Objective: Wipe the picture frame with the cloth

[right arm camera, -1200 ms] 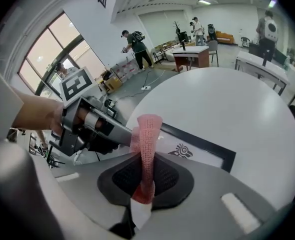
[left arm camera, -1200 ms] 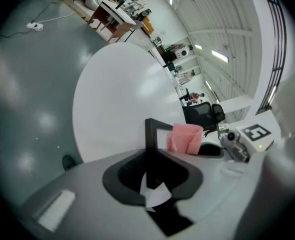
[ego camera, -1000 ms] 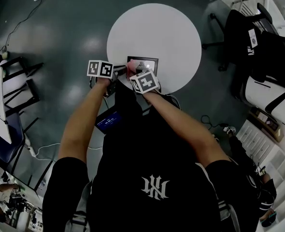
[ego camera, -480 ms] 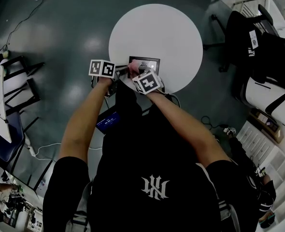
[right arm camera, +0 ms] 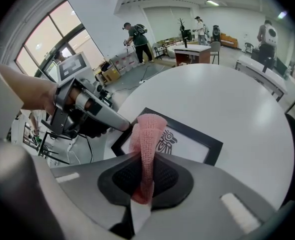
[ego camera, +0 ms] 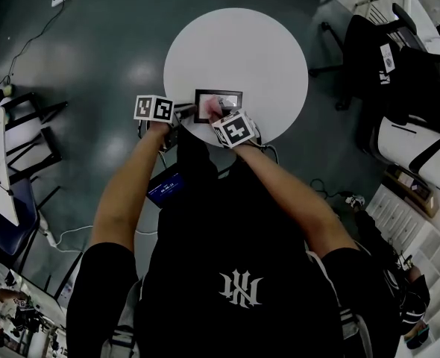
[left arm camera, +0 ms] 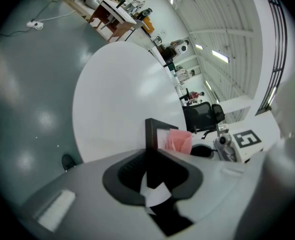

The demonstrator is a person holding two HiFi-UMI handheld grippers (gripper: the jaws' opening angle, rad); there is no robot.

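Observation:
A black picture frame (ego camera: 218, 94) with a printed motif lies near the front edge of a round white table (ego camera: 242, 43). My left gripper (ego camera: 183, 112) is shut on the frame's left edge; in the left gripper view that dark edge (left arm camera: 151, 134) runs straight into the jaws of the left gripper (left arm camera: 150, 176). My right gripper (ego camera: 220, 115) is shut on a pink cloth (ego camera: 206, 109). In the right gripper view the cloth (right arm camera: 146, 139) stands up out of the right gripper (right arm camera: 142, 184) and rests on the frame (right arm camera: 197, 141) at its left part, next to the left gripper (right arm camera: 95, 111).
A black office chair (ego camera: 376, 58) stands right of the table and a dark stand (ego camera: 26, 125) to the left. Cables (ego camera: 26, 36) run over the grey floor. White shelving (ego camera: 421, 237) is at the lower right. People (right arm camera: 137, 39) stand far off in the room.
My right gripper has shifted a little to the right over the frame with the cloth in it. The left gripper keeps its hold on the frame's left edge.

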